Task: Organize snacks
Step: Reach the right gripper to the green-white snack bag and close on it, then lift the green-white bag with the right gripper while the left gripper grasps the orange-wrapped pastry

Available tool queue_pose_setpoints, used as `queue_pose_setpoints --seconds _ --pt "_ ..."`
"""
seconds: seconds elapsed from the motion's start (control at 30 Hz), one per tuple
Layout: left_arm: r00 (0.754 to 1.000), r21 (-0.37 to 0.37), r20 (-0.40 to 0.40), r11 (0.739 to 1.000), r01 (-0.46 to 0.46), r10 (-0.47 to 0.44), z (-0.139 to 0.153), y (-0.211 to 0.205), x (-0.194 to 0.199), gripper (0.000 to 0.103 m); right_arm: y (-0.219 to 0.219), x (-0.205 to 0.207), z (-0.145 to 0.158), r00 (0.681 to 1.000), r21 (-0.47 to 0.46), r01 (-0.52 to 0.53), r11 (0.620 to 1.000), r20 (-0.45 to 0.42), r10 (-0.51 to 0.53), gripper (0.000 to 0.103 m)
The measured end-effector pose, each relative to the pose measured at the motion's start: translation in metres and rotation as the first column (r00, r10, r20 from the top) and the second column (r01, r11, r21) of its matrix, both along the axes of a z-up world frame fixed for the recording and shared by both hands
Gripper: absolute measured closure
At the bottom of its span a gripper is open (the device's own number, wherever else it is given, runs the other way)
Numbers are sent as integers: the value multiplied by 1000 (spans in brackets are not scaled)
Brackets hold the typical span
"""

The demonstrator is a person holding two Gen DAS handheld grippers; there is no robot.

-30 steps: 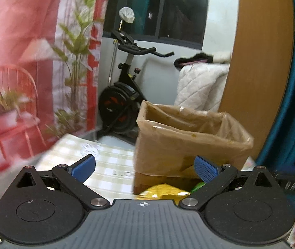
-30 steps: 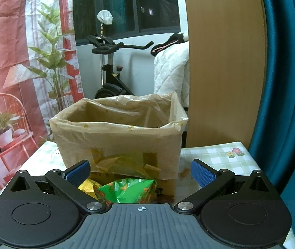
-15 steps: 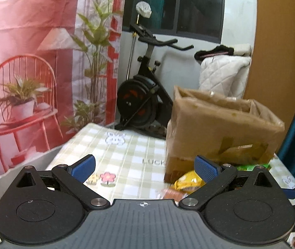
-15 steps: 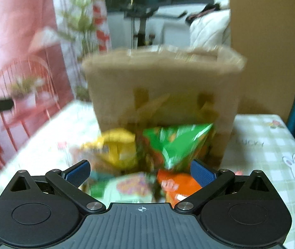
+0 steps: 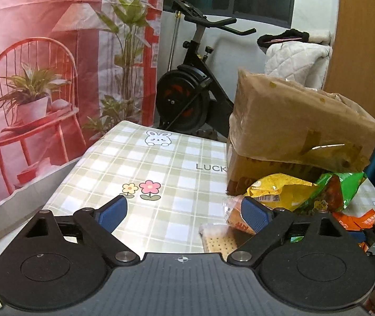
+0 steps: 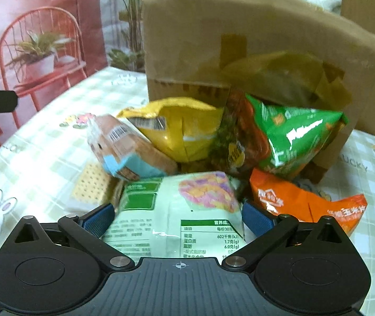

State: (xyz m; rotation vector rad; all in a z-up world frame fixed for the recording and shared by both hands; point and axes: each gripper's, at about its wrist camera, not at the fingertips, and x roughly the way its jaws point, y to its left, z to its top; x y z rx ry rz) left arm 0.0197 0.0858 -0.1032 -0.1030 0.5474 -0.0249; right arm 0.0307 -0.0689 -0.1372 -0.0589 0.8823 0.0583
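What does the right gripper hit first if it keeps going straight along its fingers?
Most likely the pale green snack packet: it already lies between the open right gripper fingers, with no visible pad contact. Past it sit the yellow bag and the cardboard box. Depth is uncertain.

The box (image 6: 253, 34) hides its own inside in both views; its top edge runs out of the right wrist view. The pale green packet (image 6: 177, 218) disappears under the right gripper's (image 6: 178, 218) body, so whether the pads touch it cannot be told. The cracker pack (image 5: 217, 239) is half covered by the left gripper (image 5: 184, 212), whose jaws are closing on nothing. The orange bag (image 5: 358, 218) shows only as a sliver behind that gripper's right finger. Print on the yellow bag (image 6: 179, 129) and green bag (image 6: 290, 137) is too blurred to read.
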Motion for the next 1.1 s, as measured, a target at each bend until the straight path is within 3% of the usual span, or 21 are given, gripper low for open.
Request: queue_pose_setpoints --seconds 0.27,0.33,0.4,0.5,0.7,1.1 --pt "999 -9 -4 999 36 -36 -6 -10 2 11 -10 9 -6 1000 36 -15 999 -27 16 1" --pt "999 -10 -7 999 37 -37 -7 -11 1 12 -14 7 -4 999 66 -33 997 -17 35 17" --pt "999 -13 -8 999 31 -31 -7 -11 -1 13 -15 4 0 999 67 -46 997 -10 47 26" --pt "999 -25 -21 999 27 -28 -8 -12 -3 16 -18 -4 5 998 94 -68 993 2 68 30" --pt "998 -31 -46 999 41 -42 -11 -19 -3 18 -28 -25 19 994 130 -93 987 68 85 32" --pt "993 -63 -69 994 91 -95 -11 -28 -7 20 -66 -63 56 969 209 -52 976 247 -1 33"
